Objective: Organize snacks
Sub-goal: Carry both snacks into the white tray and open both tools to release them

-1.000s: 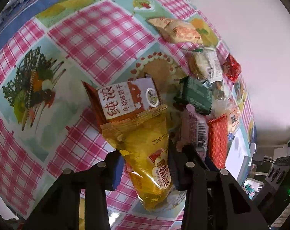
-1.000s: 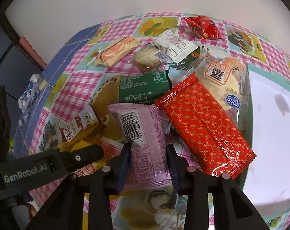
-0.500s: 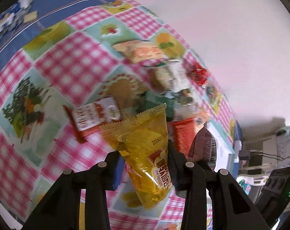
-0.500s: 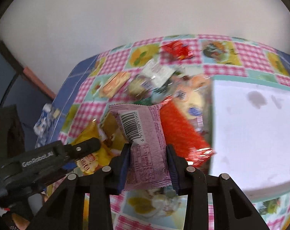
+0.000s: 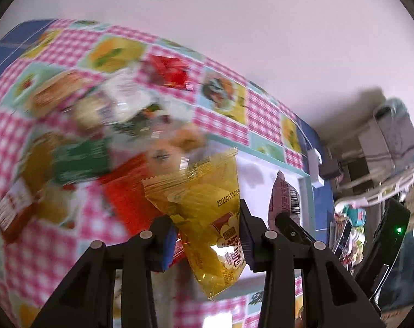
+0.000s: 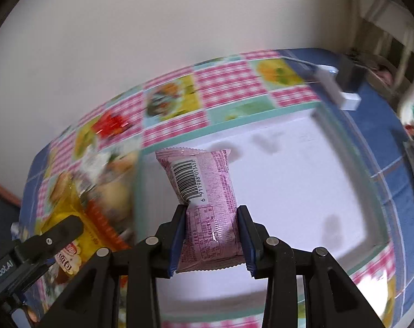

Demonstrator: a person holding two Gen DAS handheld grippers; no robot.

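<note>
- The left tongs squeeze a yellow snack bag tight, up in the air.
- The right tongs pinch a pink snack bag over the white tray.
- More snacks lie blurry on the checked counter, left of the tray.

Left hand-held gripper and right hand-held gripper, both angled downward, jaws clamped.

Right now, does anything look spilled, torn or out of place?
Nothing stands out. The left tool grips a yellow packet, the right tool a pink packet, both intact. The white tray looks bare; remaining snacks are blurred.
</note>
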